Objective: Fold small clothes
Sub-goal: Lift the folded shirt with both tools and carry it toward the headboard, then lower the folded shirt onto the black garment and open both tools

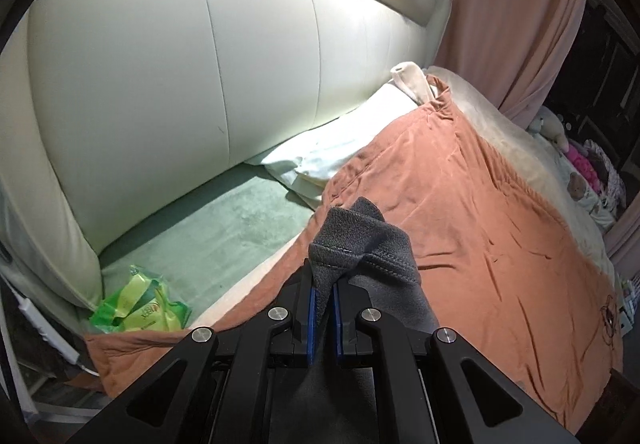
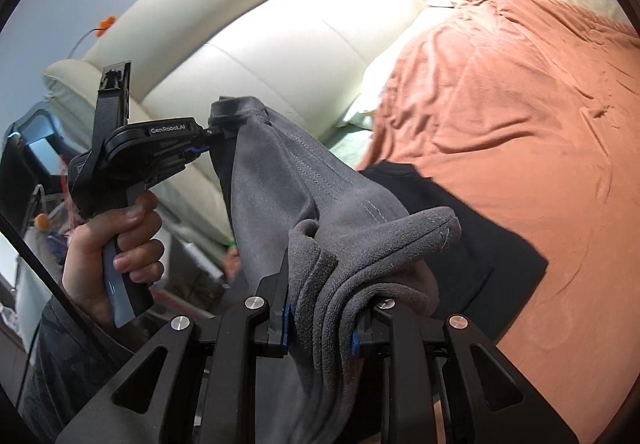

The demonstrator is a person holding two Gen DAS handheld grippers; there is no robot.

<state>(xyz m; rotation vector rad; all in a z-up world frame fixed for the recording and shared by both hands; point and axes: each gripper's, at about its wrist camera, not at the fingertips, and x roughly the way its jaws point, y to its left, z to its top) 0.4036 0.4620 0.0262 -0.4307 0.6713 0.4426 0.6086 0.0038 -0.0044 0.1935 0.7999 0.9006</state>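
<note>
A grey fleece garment hangs in the air between both grippers, above the orange blanket. In the right wrist view my right gripper is shut on a thick bunch of its folded layers. My left gripper, held in a person's hand, pinches a stitched hem corner of the same cloth. The left wrist view shows that left gripper shut on the grey garment, whose corner sticks up past the blue pads. A flat black garment lies on the blanket below the grey one.
The orange blanket covers most of the bed. A cream padded headboard stands behind it, with a white pillow and a green sheet at its foot. A green plastic packet lies at the sheet's corner. Soft toys sit far right.
</note>
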